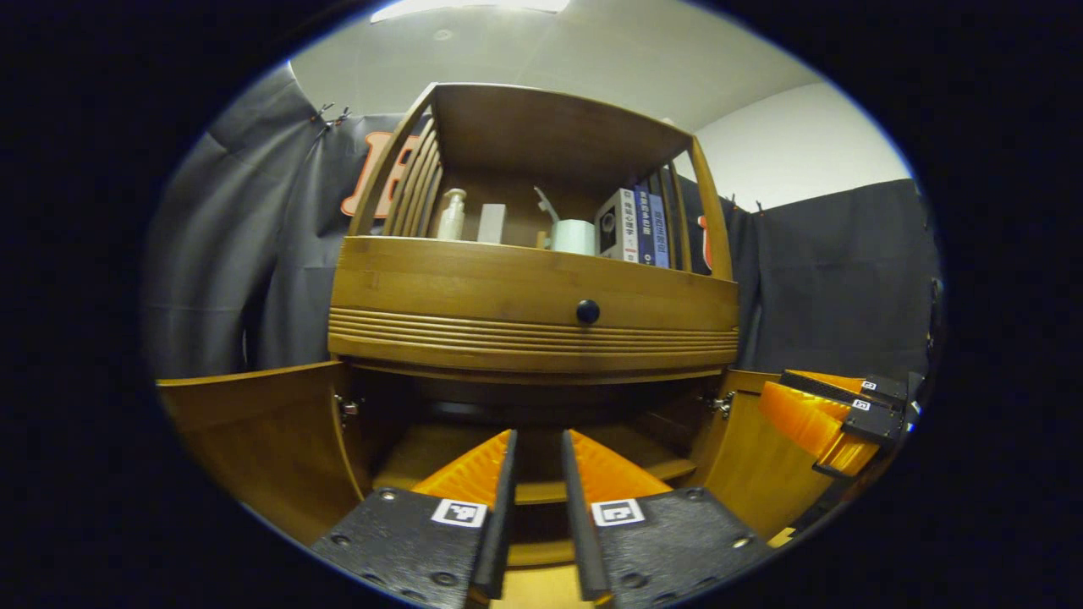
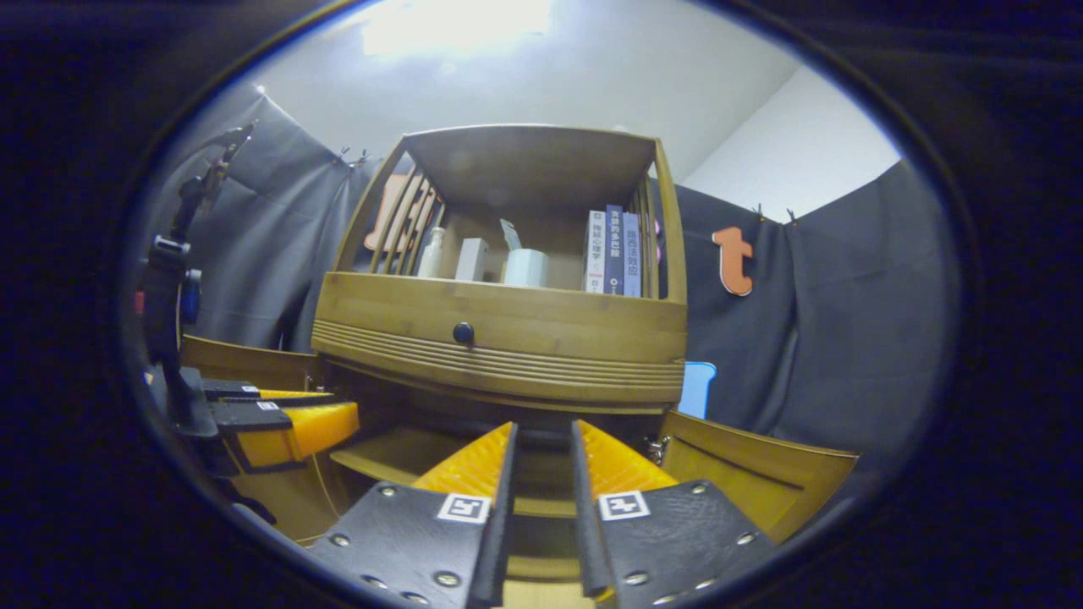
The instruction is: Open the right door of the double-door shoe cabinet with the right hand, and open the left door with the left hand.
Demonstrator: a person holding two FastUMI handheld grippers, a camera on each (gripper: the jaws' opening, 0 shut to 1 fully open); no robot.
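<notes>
While the wooden shoe cabinet (image 1: 533,288) stands straight ahead in both views, its lower compartment is dark, and what lies deep inside is hard to make out beyond a bare shelf (image 1: 592,461). Both doors stand swung outward. Seen from the left gripper view, the left door (image 1: 254,440) angles away below and left of the cabinet's drawer knob (image 1: 587,311), cut off at its lower edge; the right door (image 1: 744,465) opens the other way, partly covered by the right gripper (image 1: 833,423). From the right gripper view, the right door (image 2: 753,474) sits below and right of the knob, its outer corner cut off, and the left gripper (image 2: 292,414) shows beside the left door (image 2: 245,362). Each gripper's fingers stand a little apart, holding nothing, with a narrow gap between them, pointing at the open compartment without touching the cabinet. Above the knob, an open shelf holds a bottle (image 1: 451,214), a white cup (image 1: 574,236) and upright books (image 1: 639,226). Open room remains between the two doors.
</notes>
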